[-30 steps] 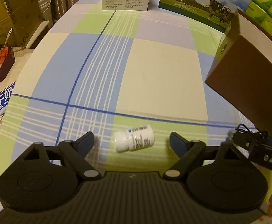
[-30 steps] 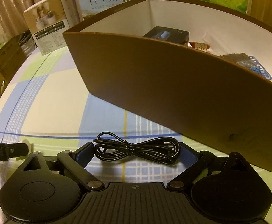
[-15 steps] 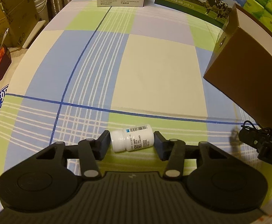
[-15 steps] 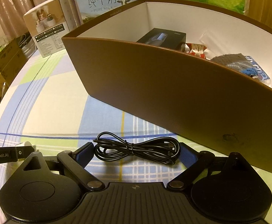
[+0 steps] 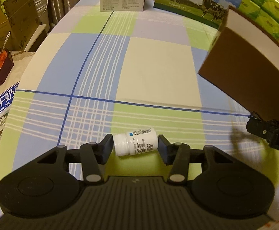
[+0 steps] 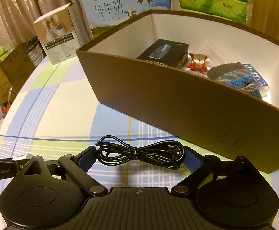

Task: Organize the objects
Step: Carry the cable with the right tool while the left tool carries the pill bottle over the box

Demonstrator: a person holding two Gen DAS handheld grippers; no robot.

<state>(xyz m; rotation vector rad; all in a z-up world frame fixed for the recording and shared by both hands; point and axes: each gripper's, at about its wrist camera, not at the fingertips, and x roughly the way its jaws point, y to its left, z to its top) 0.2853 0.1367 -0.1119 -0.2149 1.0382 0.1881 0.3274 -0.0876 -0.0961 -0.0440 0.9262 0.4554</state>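
Two claws are loaded, one item each; I go view by view.

Left wrist view: my left claw (image 5: 135, 149) is clamped end-to-end on the pill bottle (image 5: 135, 142). Bottle lies on its side between the pads, cap toward the left pad, base toward the right. I judge the lengthwise grip was picked because a round body would roll out of a side pinch. Whether it is clear of the checked tablecloth (image 5: 158, 72) I cannot tell. Brown box (image 5: 250, 72) sits ahead and to the right of this claw, well apart. Right claw tip shows at the far right edge, w/ cable strands on it.

Right wrist view: my right claw (image 6: 139, 157) is closed on the black cable bundle (image 6: 139, 154), pads pressing both looped ends. Bundle is tied at its middle, so I judge it will stay compact on release. Box wall stands directly ahead; its open top shows a black carton (image 6: 164, 52), a red wrapper (image 6: 196, 62) and a knitted item (image 6: 233, 76) already inside. Free floor space lies ahead-left inside, beside the carton.

Est. next step: lift both over the rim, release inside.
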